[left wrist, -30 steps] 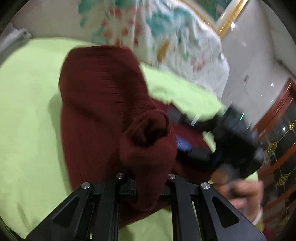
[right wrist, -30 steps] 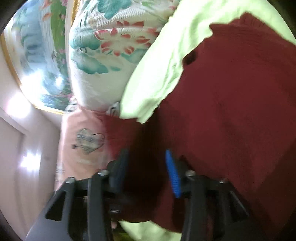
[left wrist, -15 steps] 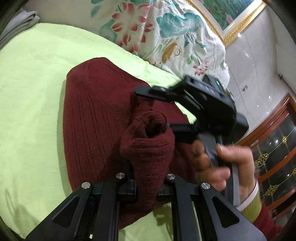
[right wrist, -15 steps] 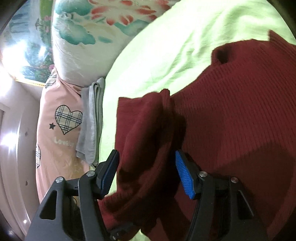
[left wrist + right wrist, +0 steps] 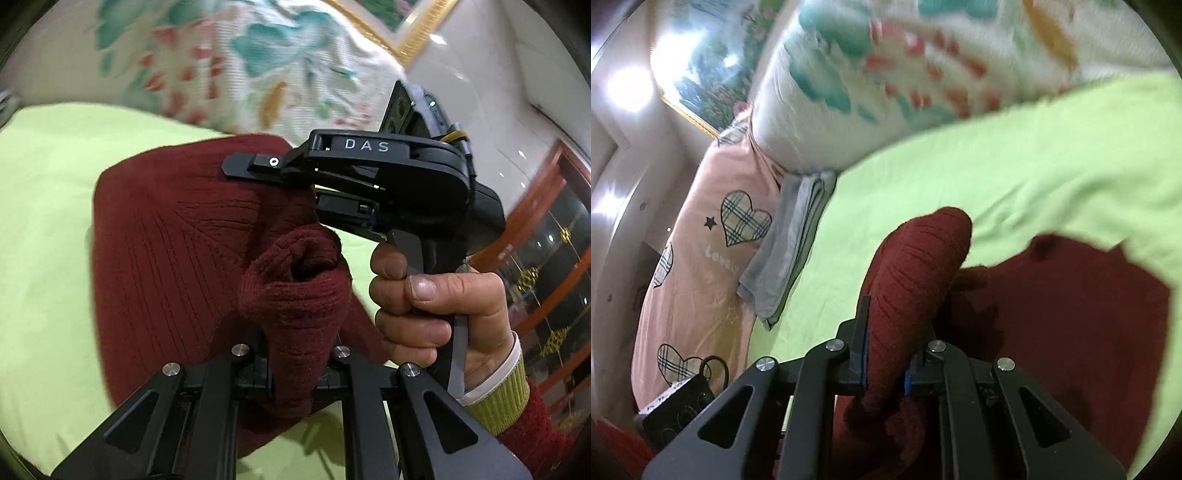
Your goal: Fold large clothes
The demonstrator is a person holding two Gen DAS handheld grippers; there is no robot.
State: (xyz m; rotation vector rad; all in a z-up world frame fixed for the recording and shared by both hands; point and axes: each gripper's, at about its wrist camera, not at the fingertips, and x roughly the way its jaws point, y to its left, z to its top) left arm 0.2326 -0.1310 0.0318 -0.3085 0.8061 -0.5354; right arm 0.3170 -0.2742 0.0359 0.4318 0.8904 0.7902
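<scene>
Sweater (image 5: 166, 240), maroon ribbed knit, lies partly lifted on the lime-green bedsheet (image 5: 44, 221), toward its pillow edge. My left gripper (image 5: 295, 373) pinches a bunched cuff-like roll and my right gripper (image 5: 886, 369) clamps another fold, so I can carry both over together.

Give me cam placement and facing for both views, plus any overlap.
Left wrist: on the left tongs, facing along their fingers at the maroon sweater on the green sheet; right tongs and right hand show.
Right wrist: on the right tongs, facing the sweater, sheet, folded grey cloth and pink bedding.
Shared: sweater, sheet, floral quilt; both tongs pinch sweater fabric.
</scene>
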